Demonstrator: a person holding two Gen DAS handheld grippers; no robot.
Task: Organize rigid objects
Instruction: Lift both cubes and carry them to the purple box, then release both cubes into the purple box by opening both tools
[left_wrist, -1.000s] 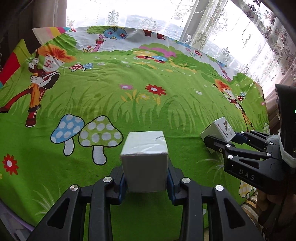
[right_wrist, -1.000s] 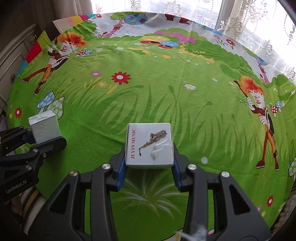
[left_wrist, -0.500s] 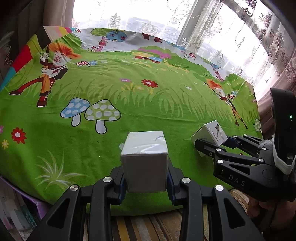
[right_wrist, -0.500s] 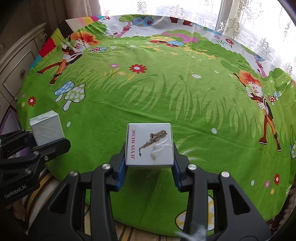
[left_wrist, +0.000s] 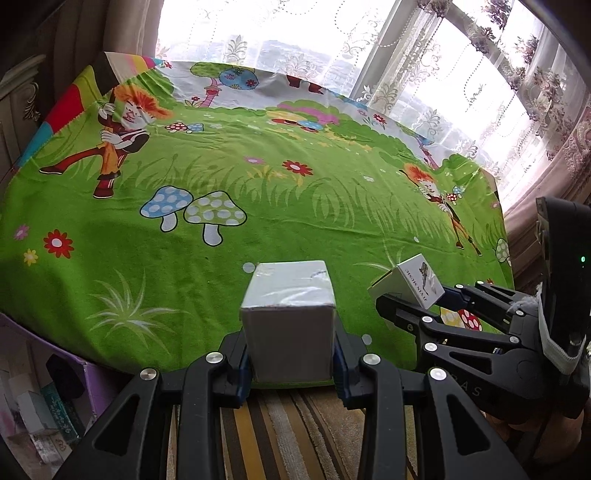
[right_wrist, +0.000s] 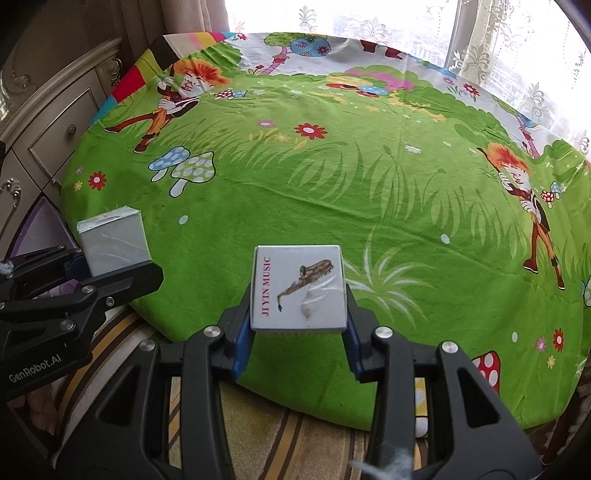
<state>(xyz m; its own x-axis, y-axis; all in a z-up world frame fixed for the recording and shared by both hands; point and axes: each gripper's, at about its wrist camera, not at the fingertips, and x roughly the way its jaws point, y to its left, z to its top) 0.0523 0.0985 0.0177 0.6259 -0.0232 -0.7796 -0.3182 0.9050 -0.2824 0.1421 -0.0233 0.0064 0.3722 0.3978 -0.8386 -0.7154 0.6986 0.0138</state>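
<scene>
My left tool (left_wrist: 290, 354) is clenched on a plain grey box (left_wrist: 288, 317). The box sits upright between the blue pads (left_wrist: 242, 369), one pad against each side wall, with its top face level and its front face toward the camera. The box is held clear of the surface, above the near edge of the tabletop (left_wrist: 258, 192), which is covered by a green cartoon cloth printed with mushrooms, flowers and figures.

My right tool (right_wrist: 297, 345) is clenched on a white box (right_wrist: 299, 288) printed with "JI YIN MUSIC" and a saxophone picture. The printed face points up. A whitish smear or piece of tape lies on that face near the saxophone. The blue pads (right_wrist: 242, 343) press on its left and right sides. This box too is held clear of the cloth, over the near edge of the tabletop (right_wrist: 369, 166).

In the left wrist view, the right tool (left_wrist: 410, 306) appears at the right, with the white box (left_wrist: 410, 286) tilted in its grip. In the right wrist view, the left tool (right_wrist: 110, 273) appears at the left with the grey box (right_wrist: 112, 240). The two boxes are side by side and well apart, not touching.

Below the tabletop edge lies a striped rug (right_wrist: 288, 439). A cream cabinet (right_wrist: 55, 122) stands at the left, and lace curtains (left_wrist: 480, 74) hang behind the tabletop.
</scene>
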